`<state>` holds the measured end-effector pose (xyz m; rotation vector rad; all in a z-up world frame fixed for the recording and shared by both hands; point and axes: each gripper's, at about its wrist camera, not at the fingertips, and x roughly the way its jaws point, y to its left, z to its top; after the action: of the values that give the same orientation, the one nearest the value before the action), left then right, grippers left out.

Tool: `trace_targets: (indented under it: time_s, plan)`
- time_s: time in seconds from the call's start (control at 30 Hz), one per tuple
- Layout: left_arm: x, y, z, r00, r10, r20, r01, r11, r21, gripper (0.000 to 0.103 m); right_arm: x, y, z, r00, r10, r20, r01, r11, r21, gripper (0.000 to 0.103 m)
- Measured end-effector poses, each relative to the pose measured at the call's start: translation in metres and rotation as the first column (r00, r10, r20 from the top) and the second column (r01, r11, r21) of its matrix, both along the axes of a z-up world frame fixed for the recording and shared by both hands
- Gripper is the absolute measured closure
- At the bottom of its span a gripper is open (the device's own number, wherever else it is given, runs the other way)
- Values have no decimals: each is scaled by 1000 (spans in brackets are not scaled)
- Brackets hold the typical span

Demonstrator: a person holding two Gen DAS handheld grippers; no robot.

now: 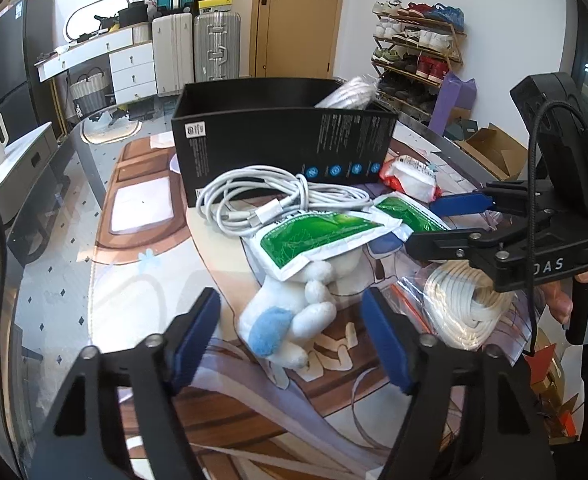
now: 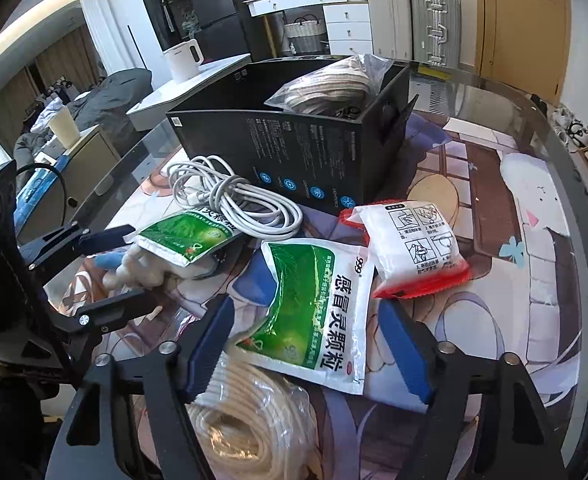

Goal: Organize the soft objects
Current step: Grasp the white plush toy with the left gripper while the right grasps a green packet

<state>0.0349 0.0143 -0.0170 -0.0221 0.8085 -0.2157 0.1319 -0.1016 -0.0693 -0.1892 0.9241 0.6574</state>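
Observation:
A white plush toy with a blue patch (image 1: 289,316) lies on the table mat, partly under a green medicine pouch (image 1: 314,242). My left gripper (image 1: 291,336) is open, its blue pads either side of the plush. My right gripper (image 2: 308,344) is open over a second green pouch (image 2: 318,304), above a bagged coil of cream rope (image 2: 249,424). The right gripper also shows in the left wrist view (image 1: 434,220). The left gripper shows in the right wrist view (image 2: 133,264) around the plush (image 2: 141,268). A black box (image 1: 285,148) holds a bagged rope coil (image 2: 330,84).
A white charging cable (image 1: 277,200) lies coiled in front of the box. A red-and-white packet (image 2: 414,248) lies right of the pouches. The bagged cream rope shows in the left wrist view (image 1: 466,304). Suitcases, drawers and a shoe rack stand beyond the glass table's edge (image 2: 534,112).

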Motion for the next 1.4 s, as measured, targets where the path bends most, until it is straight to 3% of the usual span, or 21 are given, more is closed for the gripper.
trace_targets:
  time_s: [0.23, 0.43, 0.57, 0.73, 0.77, 0.87, 1.07, 1.4]
  plan:
    - [-3, -1, -3, 1000, 3, 4, -3, 1000, -5, 56, -1, 3, -1, 1000, 16, 12, -16, 1000, -13, 31]
    - [-4, 1, -3, 1000, 2, 16, -1, 1000, -23, 61, -5, 6, -3, 999, 24, 32, -23, 999, -39, 31]
    - [-7, 2, -1, 1000, -6, 30, 7, 999, -35, 63, -7, 6, -3, 999, 23, 39, -21, 999, -45, 32]
    - [-10, 2, 3, 999, -21, 41, 23, 999, -37, 64, -8, 4, -1, 998, 33, 50, -30, 998, -54, 47]
    - [-11, 2, 3, 999, -24, 43, 25, 999, -40, 64, -8, 4, -1, 998, 30, 58, -27, 998, -59, 59]
    - [-15, 3, 4, 998, -27, 48, 29, 999, -46, 64, -8, 2, 1, 997, 47, 56, -45, 998, -43, 67]
    - [-19, 5, 6, 998, -26, 55, 29, 998, -50, 64, -9, 2, 2, 996, 63, 62, -60, 997, -40, 72]
    - [-31, 12, 16, 996, -18, 87, 25, 997, -79, 64, -16, -6, 23, 992, 78, 101, -80, 997, 21, 73]
